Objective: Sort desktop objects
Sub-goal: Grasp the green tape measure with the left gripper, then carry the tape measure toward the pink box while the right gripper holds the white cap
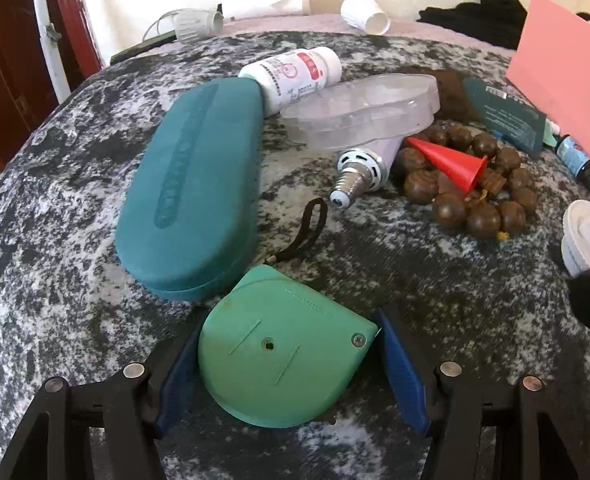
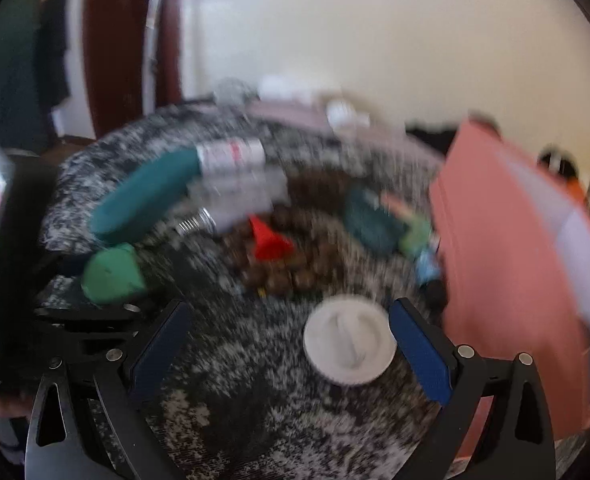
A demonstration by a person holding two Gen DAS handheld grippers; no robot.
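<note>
- The mottled grey tabletop (image 1: 75,208) carries everything.
- A teal glasses case (image 1: 193,196) lies left of centre, beside the tape measure.
- The left gripper (image 1: 283,354) is half closed, its blue pads pressed on a green tape measure (image 1: 279,360).
- The right gripper (image 2: 291,354) stands wide open, holding nothing; a white lid (image 2: 349,342) lies between its fingers, near the right pad.

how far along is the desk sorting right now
Nothing looks sorted yet. In hand: the left gripper is clamped on the green tape measure; the open right gripper is around the white lid. Left in a pile: glasses case, pill bottle, bulb, beads, red cone.
</note>
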